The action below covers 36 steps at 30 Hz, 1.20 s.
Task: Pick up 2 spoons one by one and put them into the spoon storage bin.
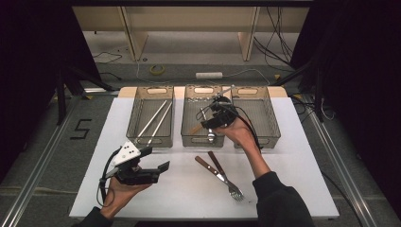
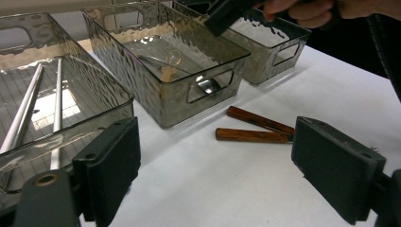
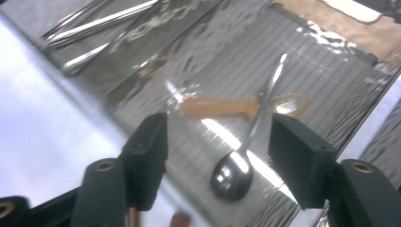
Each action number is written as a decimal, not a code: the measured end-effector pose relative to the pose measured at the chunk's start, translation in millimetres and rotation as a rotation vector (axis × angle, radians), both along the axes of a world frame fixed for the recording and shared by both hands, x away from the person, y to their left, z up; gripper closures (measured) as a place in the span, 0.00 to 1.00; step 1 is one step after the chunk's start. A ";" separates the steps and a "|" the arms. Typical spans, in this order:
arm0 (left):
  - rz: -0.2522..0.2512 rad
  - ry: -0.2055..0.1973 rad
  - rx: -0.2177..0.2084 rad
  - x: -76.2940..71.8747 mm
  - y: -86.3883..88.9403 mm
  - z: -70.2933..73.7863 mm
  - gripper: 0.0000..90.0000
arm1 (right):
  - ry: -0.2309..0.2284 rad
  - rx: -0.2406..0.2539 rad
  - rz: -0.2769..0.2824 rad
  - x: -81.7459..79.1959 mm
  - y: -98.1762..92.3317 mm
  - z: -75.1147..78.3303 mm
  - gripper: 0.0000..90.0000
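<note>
Over the middle bin (image 1: pixel 191 137) at the far edge of the table (image 1: pixel 293 189), my right gripper (image 1: pixel 216 115) hangs with its jaws spread apart and nothing between the pads. Looking along those jaws in the right gripper view, I see the metal spoon (image 3: pixel 239 165) lying loose on the ribbed floor of that bin, bowl toward me, its thin handle crossing over a wooden spoon (image 3: pixel 236 106) that lies flat beneath it. Neither pad touches either spoon.

My left gripper (image 1: pixel 158 158) rests in my palm near the table's near-left corner, jaws wide apart and empty. Through its gap, in the left gripper view, lie two wooden handles (image 2: pixel 257 128) on the white tabletop; from above they belong to a fork (image 1: pixel 222 177) and another piece, crossed near the table's near edge, in front of the middle bin.

The left bin (image 1: pixel 137 127) holds two long metal rods (image 1: pixel 155 120) laid slantwise. The right bin (image 1: pixel 269 120) stands just beside the middle one.
</note>
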<state>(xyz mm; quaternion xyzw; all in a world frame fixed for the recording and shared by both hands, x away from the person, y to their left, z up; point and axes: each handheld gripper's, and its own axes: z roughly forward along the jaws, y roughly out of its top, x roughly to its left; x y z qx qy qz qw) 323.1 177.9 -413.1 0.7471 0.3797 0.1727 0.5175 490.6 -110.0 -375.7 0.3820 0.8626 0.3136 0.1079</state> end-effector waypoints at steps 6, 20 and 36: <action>0.004 0.000 0.002 0.7 1.0 -0.1 0.18 | -0.013 0.018 0.061 -29.1 -7.0 0.1 0.40; 0.011 0.001 -0.002 0.9 1.6 -0.3 0.18 | 0.035 0.007 0.165 -67.5 -5.8 -20.2 0.37; 0.011 0.000 -0.001 1.2 2.2 -0.1 0.18 | 0.083 -0.044 0.230 -84.5 -1.0 -38.3 0.36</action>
